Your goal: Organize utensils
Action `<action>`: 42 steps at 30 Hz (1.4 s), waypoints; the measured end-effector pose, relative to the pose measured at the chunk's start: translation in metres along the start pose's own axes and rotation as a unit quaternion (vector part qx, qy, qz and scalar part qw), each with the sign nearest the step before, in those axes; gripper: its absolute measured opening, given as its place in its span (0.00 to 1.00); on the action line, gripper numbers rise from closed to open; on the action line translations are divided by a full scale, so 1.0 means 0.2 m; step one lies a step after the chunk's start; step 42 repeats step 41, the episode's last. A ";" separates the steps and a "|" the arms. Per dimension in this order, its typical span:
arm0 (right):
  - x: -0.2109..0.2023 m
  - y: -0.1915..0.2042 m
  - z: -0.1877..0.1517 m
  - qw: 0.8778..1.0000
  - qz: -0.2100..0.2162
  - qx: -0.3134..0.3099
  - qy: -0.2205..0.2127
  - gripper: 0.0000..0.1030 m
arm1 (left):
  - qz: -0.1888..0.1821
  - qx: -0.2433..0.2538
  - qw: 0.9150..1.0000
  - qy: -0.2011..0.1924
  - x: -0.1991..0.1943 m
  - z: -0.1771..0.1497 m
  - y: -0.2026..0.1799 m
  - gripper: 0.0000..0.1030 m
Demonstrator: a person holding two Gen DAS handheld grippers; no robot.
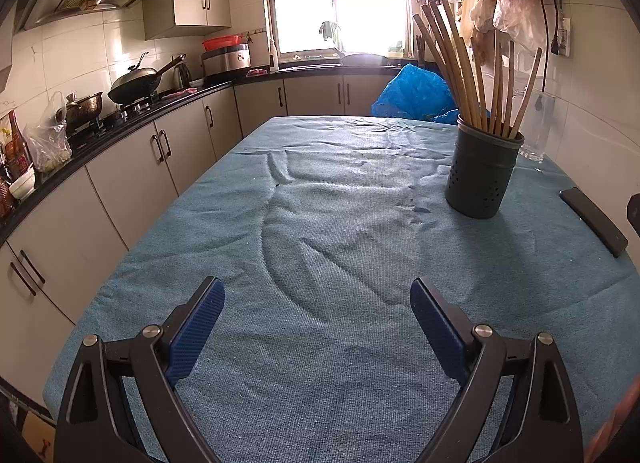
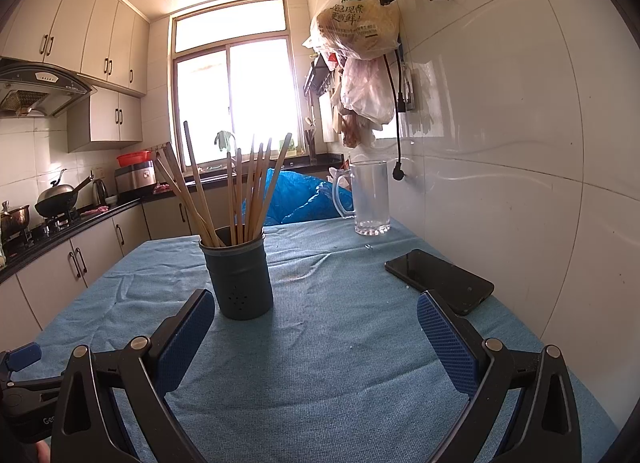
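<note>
On my far left a counter [image 1: 120, 131] runs along the wall, with a wok [image 1: 134, 87] on the stove. My left gripper [image 1: 316, 303] hangs low over the desk [image 1: 320, 223], its blue pads [image 1: 196, 335] spread wide with nothing between them; only the wrinkled blue cloth lies under it. Further right and well ahead of that gripper, the holder [image 1: 482, 173] stands upright on the cloth, and the chopsticks [image 1: 472, 75] fan out of its top, leaning in several directions. Behind it, near the wall, I see a glass mug [image 2: 370, 199] standing upright, and a blue bag [image 2: 304, 195] sits past the desk's far edge. My right gripper [image 2: 316, 313] is also spread and empty, and the holder sits just ahead of its left finger, apart from it. To the right, a phone [image 2: 438, 279] lies flat near the wall, just beyond the right finger. Plastic bags [image 2: 356, 31] hang on the tiled wall above.
</note>
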State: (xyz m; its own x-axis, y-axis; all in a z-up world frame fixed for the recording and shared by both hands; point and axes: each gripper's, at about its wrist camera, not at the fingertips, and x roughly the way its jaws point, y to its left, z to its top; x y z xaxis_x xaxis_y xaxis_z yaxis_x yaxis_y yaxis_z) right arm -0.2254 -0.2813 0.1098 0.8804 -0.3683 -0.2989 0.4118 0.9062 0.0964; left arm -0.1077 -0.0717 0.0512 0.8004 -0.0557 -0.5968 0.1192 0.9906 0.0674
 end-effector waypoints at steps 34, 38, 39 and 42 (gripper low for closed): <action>0.01 -0.01 -0.01 1.000 0.000 -0.001 0.003 1.00 | -0.001 0.002 1.000 0.007 0.01 0.00 -0.01 0.91; 0.01 -0.01 -0.01 1.000 0.000 -0.001 0.005 1.00 | 0.010 -0.003 1.000 0.004 0.00 0.00 0.00 0.91; 0.01 -0.01 -0.01 1.000 0.000 0.000 0.006 1.00 | 0.015 -0.007 1.000 0.010 0.01 0.00 0.01 0.91; 0.03 -0.02 -0.01 1.000 0.000 0.006 0.016 1.00 | -0.002 -0.007 0.999 0.041 0.06 0.01 0.02 0.91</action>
